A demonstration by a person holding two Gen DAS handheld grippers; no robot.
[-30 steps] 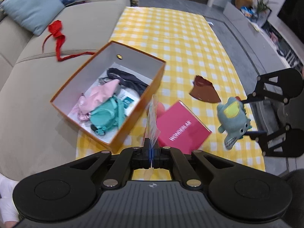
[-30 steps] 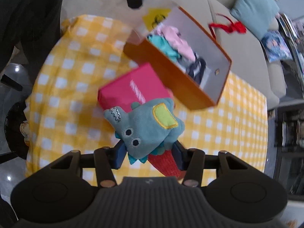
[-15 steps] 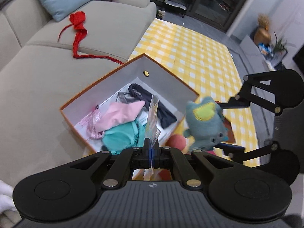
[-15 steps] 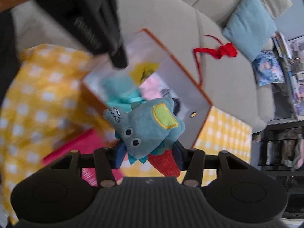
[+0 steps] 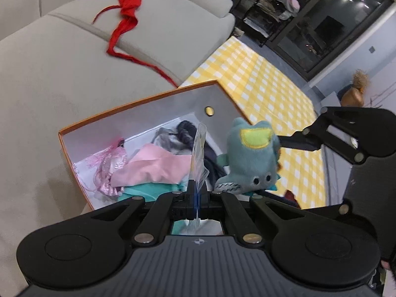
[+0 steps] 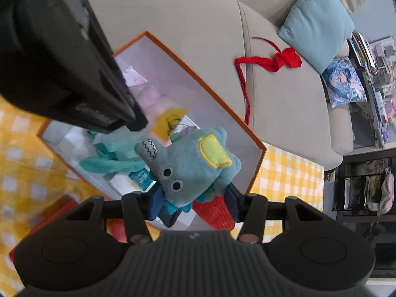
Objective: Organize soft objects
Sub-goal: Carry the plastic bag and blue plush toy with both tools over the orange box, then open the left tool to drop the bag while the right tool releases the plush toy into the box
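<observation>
An orange box (image 5: 138,101) with a white inside lies at the sofa's edge. It holds a pink cloth (image 5: 153,168), a teal cloth (image 6: 111,163), a dark item (image 5: 188,133) and a sheer pink pouch (image 5: 109,165). My left gripper (image 5: 196,193) is shut on a clear flat packet (image 5: 198,158), held upright over the box's near side. My right gripper (image 6: 195,203) is shut on a teal plush toy (image 6: 190,163) with a yellow patch. The toy (image 5: 250,158) hangs over the box's right end, beside the packet (image 6: 170,121). The left gripper's black body (image 6: 61,61) hides part of the box (image 6: 205,86).
A beige sofa (image 5: 61,74) carries a red ribbon (image 5: 123,17) and a light blue cushion (image 6: 319,22). A yellow checked cloth (image 5: 259,86) spreads to the right of the box. A blurred pink box (image 6: 54,215) lies on that cloth near the orange box.
Both grippers have moved from above the checked cloth to above the orange box, carrying the packet and the plush toy. The left view has rolled. Both grips are unchanged.
</observation>
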